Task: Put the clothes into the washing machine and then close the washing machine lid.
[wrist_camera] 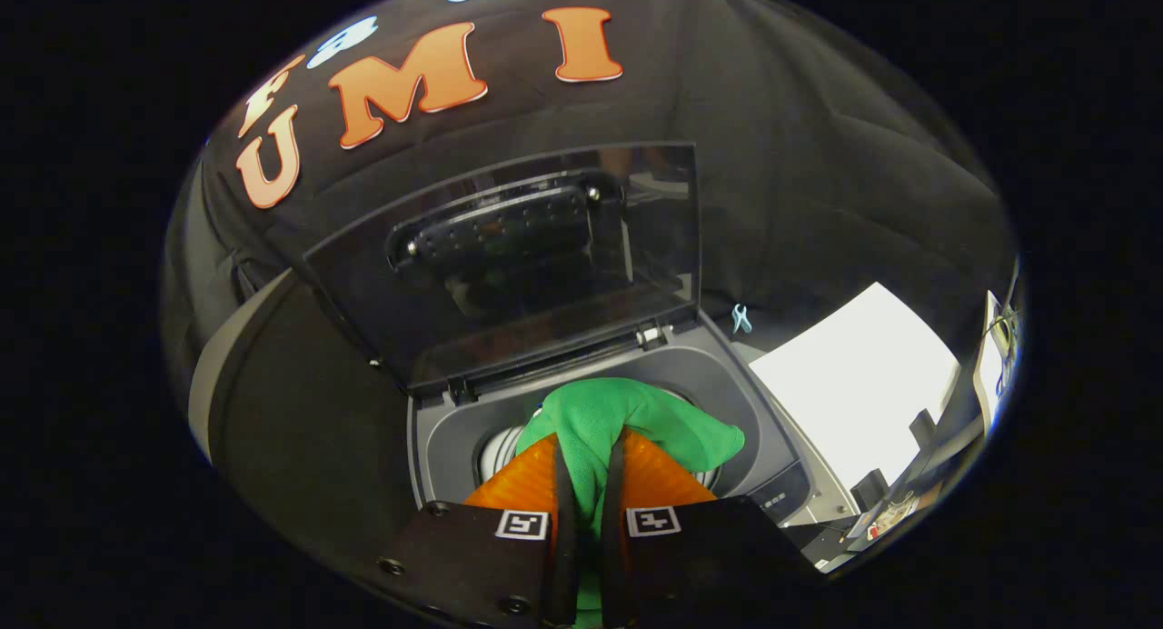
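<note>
Hand-held gripper: my hand-held gripper (586, 461) has its two fingers drawn close together, pinching a fold of green cloth between them; both fingers press on the fabric.
Fingers: one finger (522, 479) sits on each side of the cloth, with a square marker tag on each finger base.
Clothes: one green garment (627, 420), bunched, held in my grip; it billows up and ahead of the fingertips and spills to one side, hanging over the washer's mouth.
Washing machine: grey top-loader (445, 447), just ahead of and below my fingers; the round drum opening (495, 447) is partly seen beside the cloth.
Lid: dark see-through lid (527, 256), raised and tilted back on its hinges at the rear rim, standing beyond the garment.
Control panel: strip of buttons (777, 497) on the washer's near rim, beside my fingers.
Clip: small pale blue clip (740, 318) lying behind the washer, near the lid's hinge side.
White sheet: bright white surface (854, 393) next to the washer.
</note>
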`<move>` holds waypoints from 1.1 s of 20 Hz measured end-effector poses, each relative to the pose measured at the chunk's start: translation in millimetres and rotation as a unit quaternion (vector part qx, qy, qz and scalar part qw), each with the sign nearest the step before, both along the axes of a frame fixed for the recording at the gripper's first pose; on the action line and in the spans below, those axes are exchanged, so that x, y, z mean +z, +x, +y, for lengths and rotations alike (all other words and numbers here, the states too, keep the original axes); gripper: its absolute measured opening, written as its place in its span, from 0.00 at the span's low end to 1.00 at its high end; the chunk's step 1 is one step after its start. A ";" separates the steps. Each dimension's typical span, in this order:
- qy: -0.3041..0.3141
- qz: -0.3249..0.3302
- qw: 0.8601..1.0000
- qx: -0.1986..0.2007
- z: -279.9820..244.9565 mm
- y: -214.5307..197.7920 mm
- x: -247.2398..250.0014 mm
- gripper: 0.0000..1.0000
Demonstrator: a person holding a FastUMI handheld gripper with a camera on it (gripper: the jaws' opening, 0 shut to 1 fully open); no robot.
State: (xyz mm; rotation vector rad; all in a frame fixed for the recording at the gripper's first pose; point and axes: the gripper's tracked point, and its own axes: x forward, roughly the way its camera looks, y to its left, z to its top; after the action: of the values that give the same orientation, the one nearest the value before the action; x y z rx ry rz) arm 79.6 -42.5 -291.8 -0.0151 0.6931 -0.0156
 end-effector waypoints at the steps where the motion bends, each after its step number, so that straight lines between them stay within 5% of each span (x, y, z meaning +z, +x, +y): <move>1: 0.000 0.009 1.000 0.001 1.1 0.0 -10.3 0.18; 16: 0.002 0.128 0.992 -0.009 -13.6 3.7 -127.1 0.18; 22: -0.015 0.150 0.989 0.000 -17.0 8.6 -149.9 0.28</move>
State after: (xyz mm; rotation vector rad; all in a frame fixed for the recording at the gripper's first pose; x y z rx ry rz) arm 88.1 -59.5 -441.7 -0.0474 0.9938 -0.0248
